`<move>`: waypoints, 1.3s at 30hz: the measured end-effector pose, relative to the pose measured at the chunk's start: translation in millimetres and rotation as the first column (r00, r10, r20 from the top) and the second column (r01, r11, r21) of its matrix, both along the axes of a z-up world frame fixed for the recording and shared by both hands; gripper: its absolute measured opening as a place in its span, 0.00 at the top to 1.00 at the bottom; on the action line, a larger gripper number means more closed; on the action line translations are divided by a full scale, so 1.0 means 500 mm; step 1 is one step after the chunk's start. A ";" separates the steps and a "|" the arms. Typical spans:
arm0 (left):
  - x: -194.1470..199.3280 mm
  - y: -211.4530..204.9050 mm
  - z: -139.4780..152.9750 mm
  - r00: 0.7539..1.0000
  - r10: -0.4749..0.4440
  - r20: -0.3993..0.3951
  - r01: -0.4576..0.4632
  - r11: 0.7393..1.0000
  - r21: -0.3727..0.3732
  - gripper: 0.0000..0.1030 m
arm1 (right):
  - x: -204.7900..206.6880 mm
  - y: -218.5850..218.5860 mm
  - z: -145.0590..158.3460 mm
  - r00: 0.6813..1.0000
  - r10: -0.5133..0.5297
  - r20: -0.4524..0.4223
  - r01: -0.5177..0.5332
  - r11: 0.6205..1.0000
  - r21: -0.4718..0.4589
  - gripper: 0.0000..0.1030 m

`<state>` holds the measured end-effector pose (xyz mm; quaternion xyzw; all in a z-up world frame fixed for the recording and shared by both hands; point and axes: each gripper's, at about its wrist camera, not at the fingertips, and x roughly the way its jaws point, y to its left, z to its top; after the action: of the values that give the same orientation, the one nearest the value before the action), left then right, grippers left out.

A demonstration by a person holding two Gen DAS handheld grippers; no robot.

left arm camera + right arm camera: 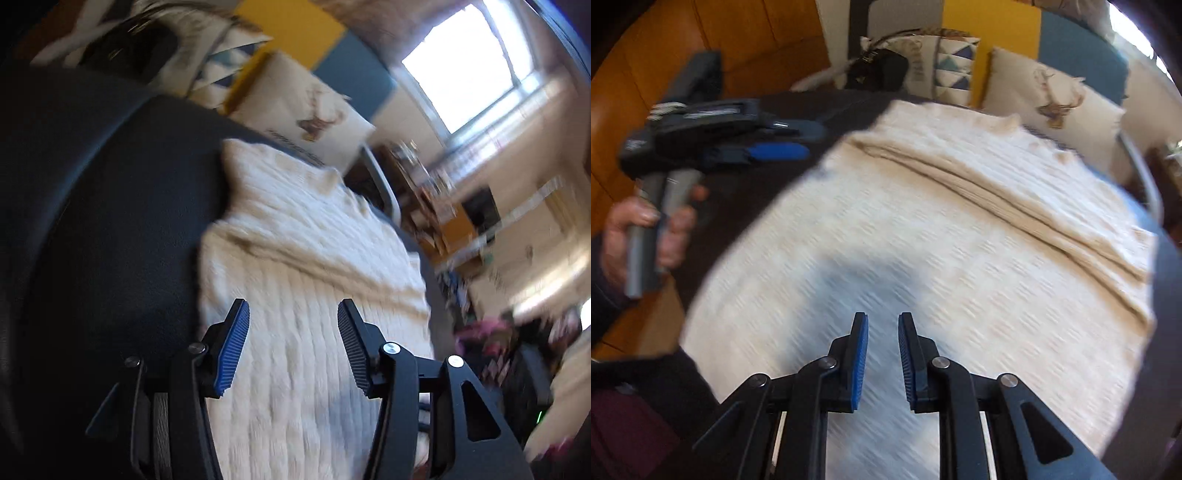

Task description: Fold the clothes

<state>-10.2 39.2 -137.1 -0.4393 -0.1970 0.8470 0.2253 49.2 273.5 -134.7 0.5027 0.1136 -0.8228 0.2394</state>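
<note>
A cream knitted garment [303, 240] lies flat on a dark round table [110, 203], with a folded ridge running across its upper half. My left gripper [293, 306] hovers over its near part, fingers well apart and nothing between them. In the right wrist view the same garment [923, 229] fills the middle, its ridge [997, 199] slanting to the right. My right gripper [882, 317] hangs just above the knit with a narrow gap between its blue pads and no cloth in it. The left gripper [809, 140] appears at the upper left, off the garment, held by a hand [624, 229].
Cushions [1052, 99] and a black bag [879, 70] sit behind the table's far edge. A metal chair frame [384, 184] stands by the far right rim. Wooden floor [646, 74] lies to the left, and a bright window [472, 66] and cluttered room lie to the right.
</note>
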 end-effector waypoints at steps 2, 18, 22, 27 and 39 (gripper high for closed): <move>0.045 0.037 0.003 0.997 -0.075 -0.036 0.071 0.994 -0.088 0.40 | 0.026 0.052 -0.004 0.998 -0.057 0.018 0.056 0.996 0.067 0.82; 0.151 -0.068 -0.029 0.995 -0.002 0.102 -0.009 0.994 0.106 0.39 | 0.219 0.464 -0.042 0.797 -0.505 0.331 0.603 0.690 -0.400 0.71; 0.193 -0.087 -0.053 0.988 -0.002 0.157 -0.014 0.995 0.096 0.38 | 0.250 0.498 -0.100 0.752 -0.511 0.417 0.659 0.603 -0.449 0.71; 0.237 -0.094 -0.079 0.976 -0.035 0.215 0.013 0.994 0.104 0.36 | 0.261 0.527 -0.157 0.741 -0.487 0.463 0.671 0.519 -0.529 0.71; 0.273 -0.106 -0.098 0.959 -0.097 0.266 0.035 0.973 0.227 0.30 | 0.245 0.486 -0.207 0.827 -0.302 0.473 0.561 0.464 -0.685 0.71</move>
<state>126.1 -13.8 -186.1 -0.5314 -0.3039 0.7428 0.2713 171.7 516.6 -238.0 0.4637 -0.4377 -0.7340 0.2338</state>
